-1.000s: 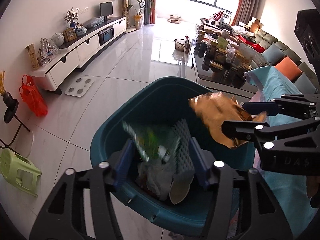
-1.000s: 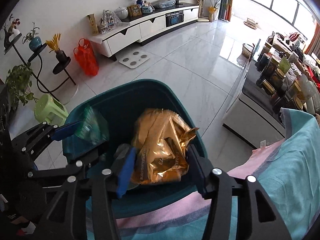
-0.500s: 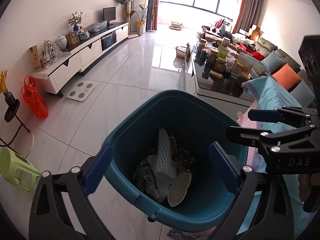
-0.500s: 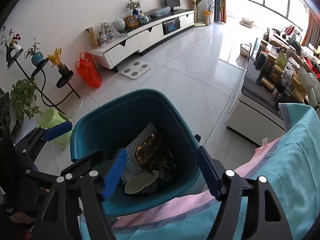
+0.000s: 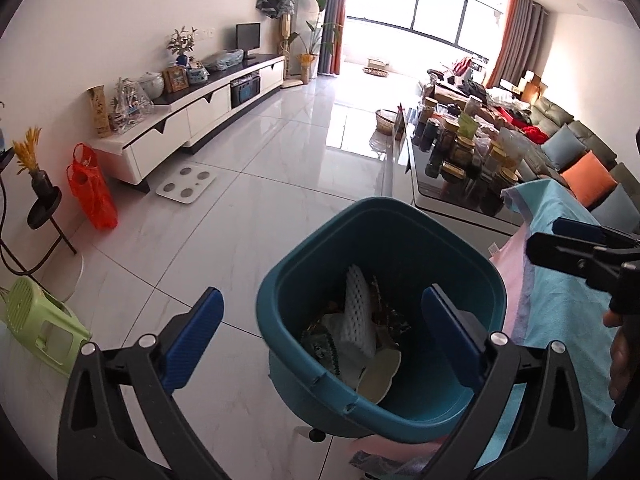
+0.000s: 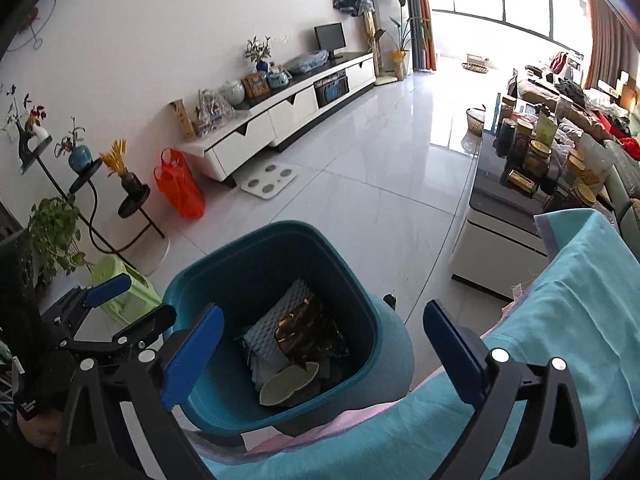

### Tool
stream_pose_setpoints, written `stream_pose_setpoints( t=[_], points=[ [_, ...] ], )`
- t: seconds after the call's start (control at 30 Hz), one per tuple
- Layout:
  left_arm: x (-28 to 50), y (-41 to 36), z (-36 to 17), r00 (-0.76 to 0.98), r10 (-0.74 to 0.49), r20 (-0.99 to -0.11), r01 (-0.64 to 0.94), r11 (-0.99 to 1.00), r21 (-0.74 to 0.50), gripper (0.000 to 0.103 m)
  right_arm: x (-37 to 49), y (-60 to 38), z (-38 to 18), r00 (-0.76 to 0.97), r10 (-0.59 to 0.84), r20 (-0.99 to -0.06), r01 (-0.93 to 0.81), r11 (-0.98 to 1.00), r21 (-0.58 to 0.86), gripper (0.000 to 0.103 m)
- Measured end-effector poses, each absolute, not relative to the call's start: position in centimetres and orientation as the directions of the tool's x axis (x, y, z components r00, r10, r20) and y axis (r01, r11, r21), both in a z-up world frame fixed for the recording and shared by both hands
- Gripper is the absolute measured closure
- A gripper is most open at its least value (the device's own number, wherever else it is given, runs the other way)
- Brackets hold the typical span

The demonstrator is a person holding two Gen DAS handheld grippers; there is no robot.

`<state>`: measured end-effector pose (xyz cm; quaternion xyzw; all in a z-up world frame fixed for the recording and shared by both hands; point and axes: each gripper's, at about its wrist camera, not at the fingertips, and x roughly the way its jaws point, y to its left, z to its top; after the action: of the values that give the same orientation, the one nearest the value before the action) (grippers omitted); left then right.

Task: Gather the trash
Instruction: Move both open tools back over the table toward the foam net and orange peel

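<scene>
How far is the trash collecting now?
Done: a gold wrapper, white foam net and other scraps lie in the bin. In hand: nothing; the left gripper is open and empty, and the right gripper's jaws are opening, empty. Left: no loose trash shows in either view.

- Deep teal plastic trash bin (image 5: 280,300) with a darker inside.
- White foam fruit net (image 5: 360,320) with a dimpled mesh pattern, lying in the bin.
- Crumpled gold-and-black foil wrapper (image 6: 308,332) beside it.
- Pale cream paper disc (image 6: 288,386) at the bottom.
- Turquoise cloth with a pink edge (image 6: 560,320).
- Black left gripper (image 5: 320,340) with blue pads.
- Black right gripper (image 6: 320,356) with matching blue pads.
- Glossy white marbled floor tiles (image 5: 260,200).
- Orange-red mesh bag (image 5: 92,192).
- Lime green plastic stool (image 5: 36,320).
</scene>
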<state>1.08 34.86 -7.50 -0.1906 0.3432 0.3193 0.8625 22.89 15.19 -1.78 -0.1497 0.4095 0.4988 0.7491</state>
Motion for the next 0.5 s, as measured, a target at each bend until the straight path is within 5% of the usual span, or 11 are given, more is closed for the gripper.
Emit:
stream_pose_setpoints(
  t=[0.5],
  points=[
    [-2.1, 31.7, -3.6, 0.61, 0.461, -0.644, -0.693, 0.704, -0.153, 0.005, 21.5, 8.4, 2.0, 0.248, 0.709, -0.661, -0.845, 0.491, 0.21, 0.007]
  ],
)
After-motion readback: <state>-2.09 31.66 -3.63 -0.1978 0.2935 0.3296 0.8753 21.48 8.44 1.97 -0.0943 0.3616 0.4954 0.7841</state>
